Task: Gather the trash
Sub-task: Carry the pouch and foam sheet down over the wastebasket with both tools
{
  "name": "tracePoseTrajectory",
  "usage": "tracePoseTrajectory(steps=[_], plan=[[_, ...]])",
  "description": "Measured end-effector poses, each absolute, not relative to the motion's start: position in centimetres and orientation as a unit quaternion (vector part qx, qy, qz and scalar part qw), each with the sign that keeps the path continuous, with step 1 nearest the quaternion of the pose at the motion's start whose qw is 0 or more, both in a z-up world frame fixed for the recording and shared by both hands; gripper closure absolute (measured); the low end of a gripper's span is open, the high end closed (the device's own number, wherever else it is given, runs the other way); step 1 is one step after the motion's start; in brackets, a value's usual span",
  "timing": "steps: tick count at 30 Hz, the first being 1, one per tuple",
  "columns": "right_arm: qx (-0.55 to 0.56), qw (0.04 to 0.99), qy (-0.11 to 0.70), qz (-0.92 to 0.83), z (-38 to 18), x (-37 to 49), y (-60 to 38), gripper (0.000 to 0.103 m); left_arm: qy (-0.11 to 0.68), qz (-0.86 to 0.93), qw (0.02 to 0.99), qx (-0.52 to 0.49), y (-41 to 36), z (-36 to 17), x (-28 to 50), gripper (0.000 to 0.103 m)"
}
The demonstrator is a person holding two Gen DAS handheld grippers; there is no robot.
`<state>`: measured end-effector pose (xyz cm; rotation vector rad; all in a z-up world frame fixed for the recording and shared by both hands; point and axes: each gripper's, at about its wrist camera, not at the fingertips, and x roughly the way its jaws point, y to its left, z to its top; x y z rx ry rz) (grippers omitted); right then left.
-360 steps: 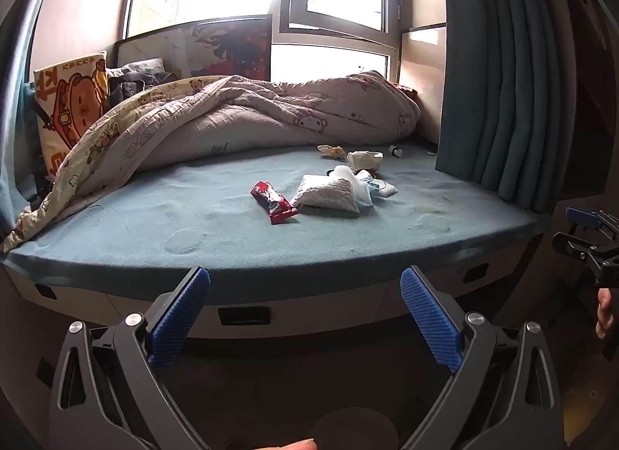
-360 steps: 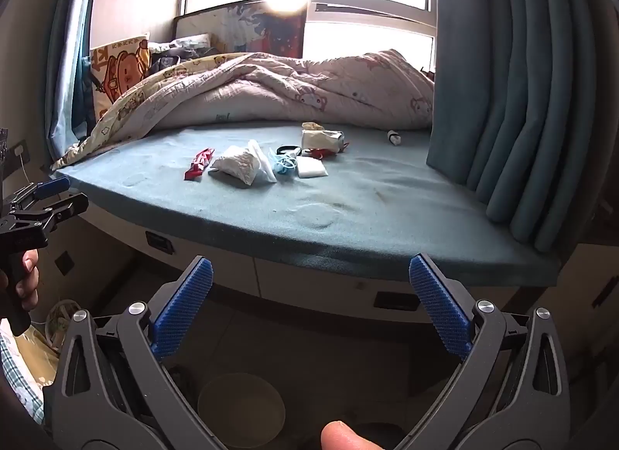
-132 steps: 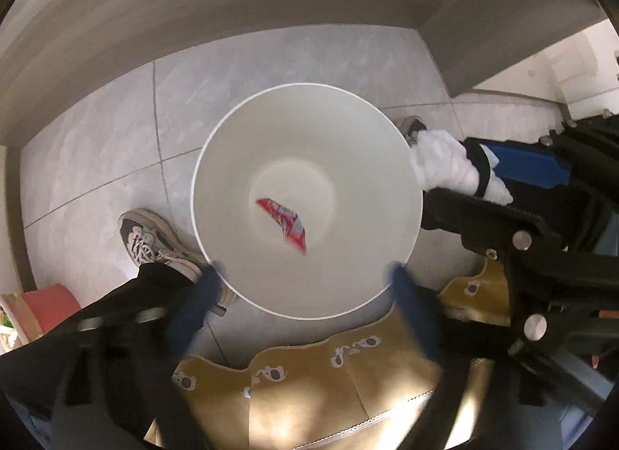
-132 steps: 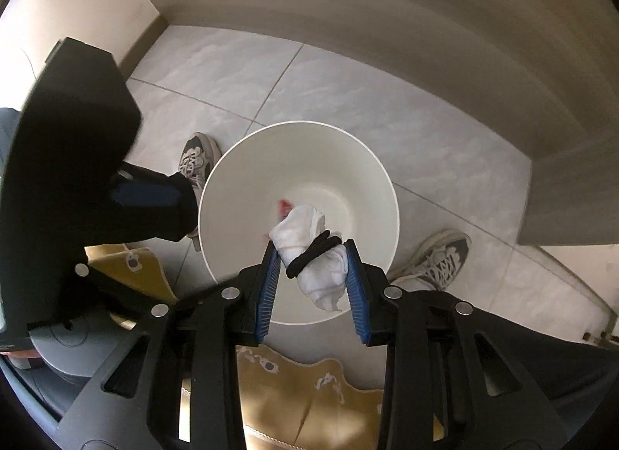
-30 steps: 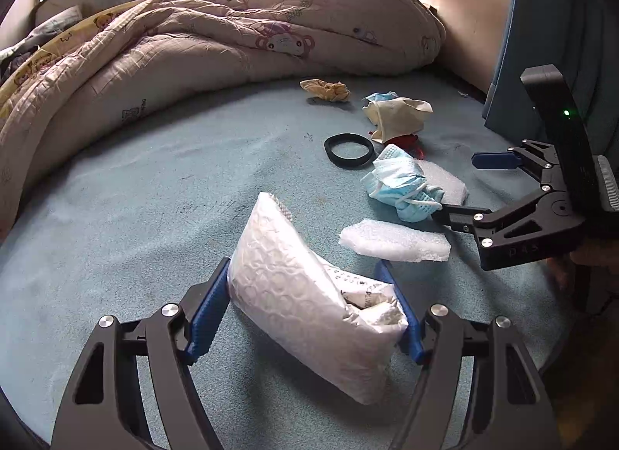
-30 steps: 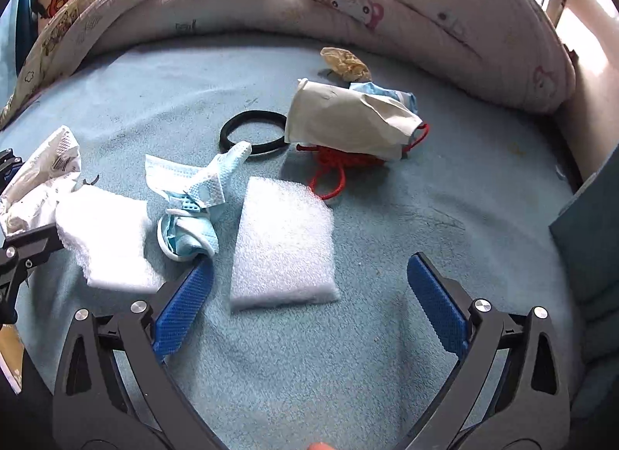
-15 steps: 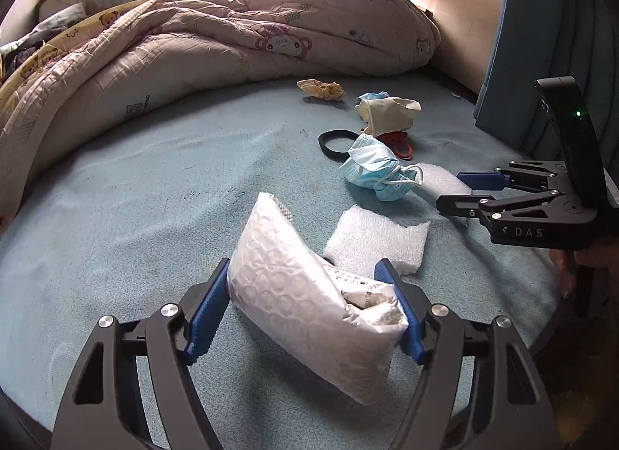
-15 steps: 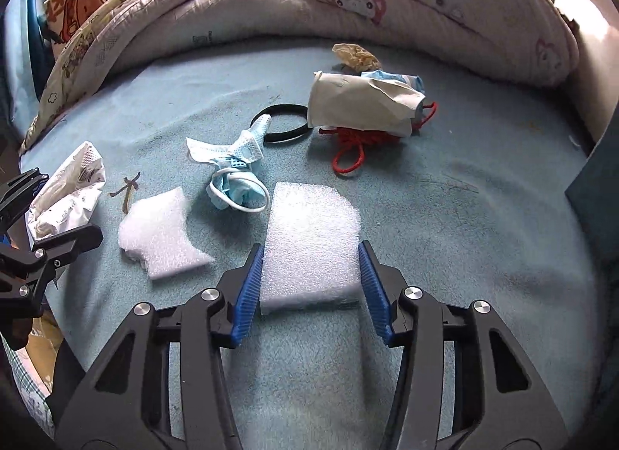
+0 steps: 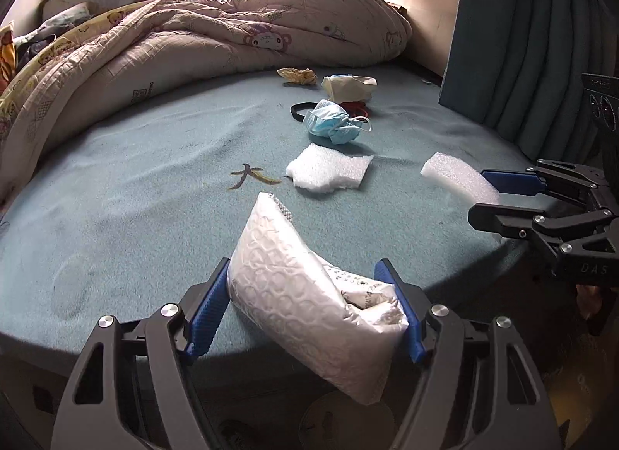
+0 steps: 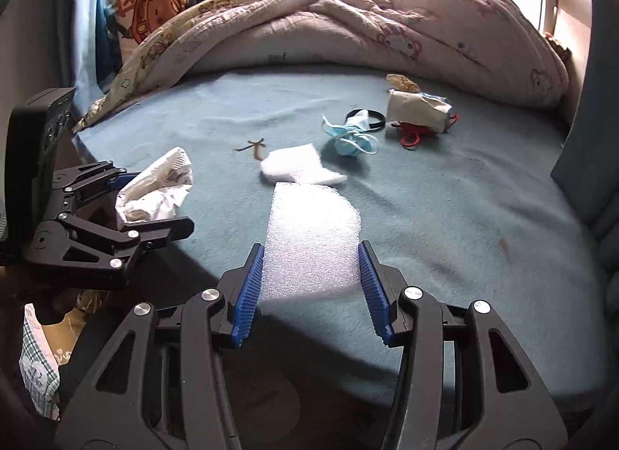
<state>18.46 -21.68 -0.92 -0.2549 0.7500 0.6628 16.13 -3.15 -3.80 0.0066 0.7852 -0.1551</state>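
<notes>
Change: right gripper [image 10: 311, 291], a second ago spread wide above the foam sheet [image 10: 313, 235], now clamps it, lifted.
Left gripper [image 9: 305, 309]: pinches the bubble mailer [image 9: 309, 295] between its pads.
Ahead of both: foam scrap [image 9: 329, 173], face mask [image 9: 334, 123] on the mattress [image 9: 135, 187].

Both tools match: the left gripper [image 9: 305, 309] and right gripper [image 10: 311, 289] are matte black frames with triangular cut-outs, round silver screw heads at the pivots, and ribbed bright-blue pads on the fingers [image 10: 249, 291]. White "DAS" lettering marks the right one's side, seen from the left wrist. A black boxy housing sits behind each.
</notes>
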Motion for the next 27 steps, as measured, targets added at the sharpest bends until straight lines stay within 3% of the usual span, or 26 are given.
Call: tracePoseTrajectory(steps=[12, 27], plan=[[-0.131, 0.864, 0.344, 0.343, -4.0, 6.8, -21.0, 0.057, 0.400, -0.091, 0.912, 0.002, -3.1, -7.9, 5.3, 0.031], [-0.129, 0.823, 0.445, 0.329, -20.7, 1.2, -21.2, 0.057, 0.510, -0.115, 0.853, -0.017, -5.9, -24.9, 0.5, 0.031]])
